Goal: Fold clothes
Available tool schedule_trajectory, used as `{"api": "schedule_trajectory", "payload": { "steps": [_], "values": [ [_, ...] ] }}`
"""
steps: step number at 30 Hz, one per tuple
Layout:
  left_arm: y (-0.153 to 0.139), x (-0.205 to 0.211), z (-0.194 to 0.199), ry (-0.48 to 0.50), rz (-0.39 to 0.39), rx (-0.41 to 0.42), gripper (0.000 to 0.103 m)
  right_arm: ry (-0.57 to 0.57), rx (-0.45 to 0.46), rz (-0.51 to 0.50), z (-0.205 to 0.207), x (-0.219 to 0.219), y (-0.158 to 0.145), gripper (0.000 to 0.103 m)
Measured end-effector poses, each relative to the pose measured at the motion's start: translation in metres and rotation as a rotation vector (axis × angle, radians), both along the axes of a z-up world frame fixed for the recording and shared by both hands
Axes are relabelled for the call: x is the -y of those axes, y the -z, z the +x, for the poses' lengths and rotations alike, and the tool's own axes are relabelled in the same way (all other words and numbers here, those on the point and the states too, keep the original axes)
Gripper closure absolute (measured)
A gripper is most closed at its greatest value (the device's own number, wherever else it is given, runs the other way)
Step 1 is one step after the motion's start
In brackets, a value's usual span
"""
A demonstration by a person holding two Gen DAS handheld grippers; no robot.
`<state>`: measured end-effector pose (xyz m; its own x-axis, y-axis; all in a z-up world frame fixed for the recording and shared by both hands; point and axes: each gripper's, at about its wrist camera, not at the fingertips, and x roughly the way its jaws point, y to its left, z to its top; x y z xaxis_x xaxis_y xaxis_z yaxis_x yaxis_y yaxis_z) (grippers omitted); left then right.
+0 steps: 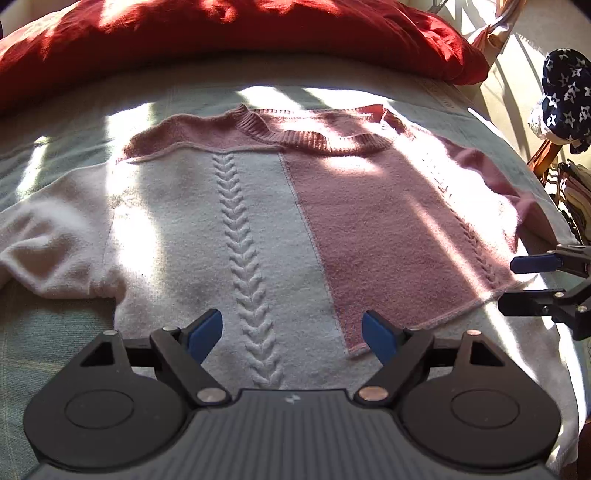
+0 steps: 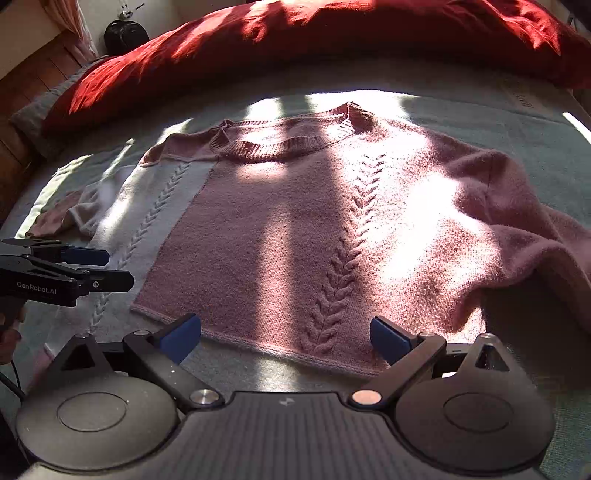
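A bed [image 1: 74,122] with a pale green cover fills both views, striped by sunlight and shadow. Along its far side lies a red duvet [image 1: 229,29], bunched and partly lit.

The sweater [image 1: 258,206] lies spread flat on the bed, neckline toward the duvet and hem toward the cameras. Its front is half white, half pink, with the colours meeting at a straight seam down the middle. A raised braid pattern runs down each half. The ribbed collar [image 1: 310,138] is pink. The white sleeve [image 1: 48,251] lies crumpled out to the left side, and the pink sleeve [image 2: 535,229] is heaped in folds on the right.

At the right edge of the left wrist view, off the bed, hangs a dark cloth with white stars [image 1: 567,92].

The left claw [image 1: 291,334] hovers over the hem of the white half, its blue pads spread wide and nothing between them. The right claw [image 2: 286,338] hangs over the hem of the pink half, likewise wide open and empty. Each claw shows at the edge of the other's view, side by side above the hem.
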<state>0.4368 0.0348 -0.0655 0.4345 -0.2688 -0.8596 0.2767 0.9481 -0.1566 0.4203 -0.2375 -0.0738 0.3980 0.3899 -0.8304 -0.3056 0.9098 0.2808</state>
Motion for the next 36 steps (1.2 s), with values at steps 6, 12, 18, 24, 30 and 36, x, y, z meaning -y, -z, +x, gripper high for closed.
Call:
{"api": "schedule_trajectory", "payload": {
  "steps": [6, 12, 18, 24, 30, 36],
  "values": [
    [0.019, 0.011, -0.041, 0.135, 0.094, -0.008, 0.016, -0.071, -0.036, -0.078, -0.038, 0.006, 0.014, 0.001],
    [-0.002, 0.000, -0.079, 0.201, 0.143, -0.002, 0.016, -0.112, -0.008, -0.169, -0.075, 0.017, -0.005, 0.000],
    [0.016, 0.003, -0.132, 0.315, 0.199, -0.060, 0.015, -0.201, -0.071, -0.205, -0.105, -0.004, 0.018, 0.000],
    [0.016, -0.016, -0.160, 0.243, 0.145, -0.081, 0.008, -0.173, -0.036, -0.236, -0.113, -0.008, 0.026, 0.000],
    [0.011, -0.028, -0.189, 0.220, 0.134, -0.124, 0.007, -0.175, -0.040, -0.243, -0.111, -0.008, 0.028, 0.000],
    [-0.002, -0.027, -0.190, 0.235, 0.075, -0.075, 0.007, -0.150, 0.002, -0.267, -0.116, -0.012, 0.030, 0.000]
  ]
}}
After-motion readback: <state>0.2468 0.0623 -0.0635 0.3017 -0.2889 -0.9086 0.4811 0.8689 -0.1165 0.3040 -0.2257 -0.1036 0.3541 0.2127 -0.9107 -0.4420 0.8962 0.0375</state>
